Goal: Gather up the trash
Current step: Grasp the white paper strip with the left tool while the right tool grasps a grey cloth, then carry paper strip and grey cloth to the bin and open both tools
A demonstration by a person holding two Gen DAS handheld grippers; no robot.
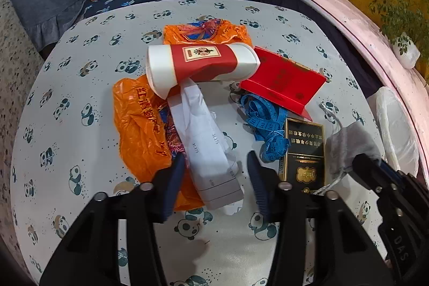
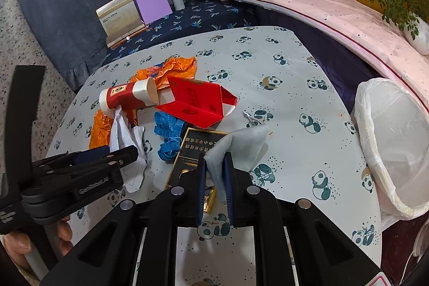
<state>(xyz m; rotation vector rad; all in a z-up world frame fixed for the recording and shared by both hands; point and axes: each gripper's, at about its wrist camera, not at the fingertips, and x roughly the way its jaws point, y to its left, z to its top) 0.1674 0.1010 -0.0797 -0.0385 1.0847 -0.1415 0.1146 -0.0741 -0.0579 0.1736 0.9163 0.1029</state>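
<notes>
Left wrist view: the left gripper (image 1: pixel 217 165) stands with jaws apart around the long white paper strip (image 1: pixel 206 141) on the round panda-print table (image 1: pixel 80 87), pads not pressing. It must squeeze next.

Right wrist view: the right gripper (image 2: pixel 215 173) is clenched on the soft grey cloth pouch (image 2: pixel 241 144). Beside the table edge waits the white-lined trash bin (image 2: pixel 391 141), with bare table between.

Left gripper (image 1: pixel 215 178): black angular frame, dark-blue ribbed finger pads (image 1: pixel 177 178), round silver bolt heads at pivots. Seen from the right wrist view, white lettering along its side. Right gripper (image 2: pixel 215 178): same black build, blue pads (image 2: pixel 228 184), silver bolts.
</notes>
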